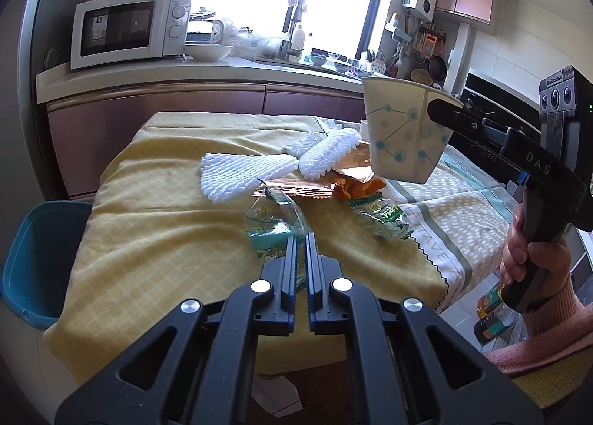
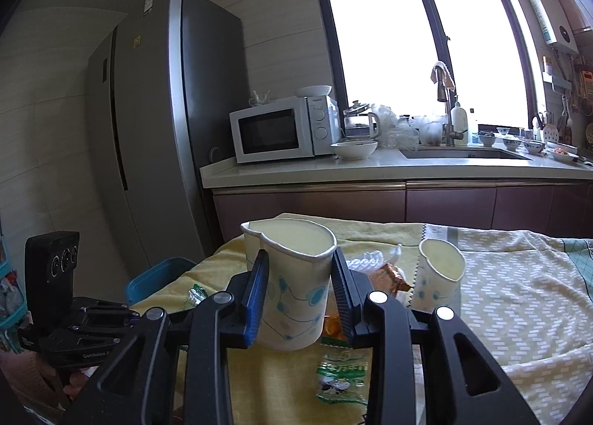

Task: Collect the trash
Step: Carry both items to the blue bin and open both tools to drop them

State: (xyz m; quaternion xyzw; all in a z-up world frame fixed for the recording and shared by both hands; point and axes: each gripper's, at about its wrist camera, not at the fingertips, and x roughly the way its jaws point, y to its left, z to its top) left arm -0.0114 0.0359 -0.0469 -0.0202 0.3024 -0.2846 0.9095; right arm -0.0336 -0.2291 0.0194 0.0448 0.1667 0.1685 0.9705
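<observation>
With both picks made, left tool (image 1: 300,239) pinched shut on a clear wrapper (image 1: 272,226), right tool (image 2: 300,276) clamping a paper cup (image 2: 291,288), we next carry both to the blue bin (image 1: 33,258).

The left gripper (image 1: 301,239) is seen pinched almost shut on a clear wrapper (image 1: 274,221), while a paper cup (image 2: 292,288) is clamped between the right gripper (image 2: 300,291) fingers, held aloft.
</observation>
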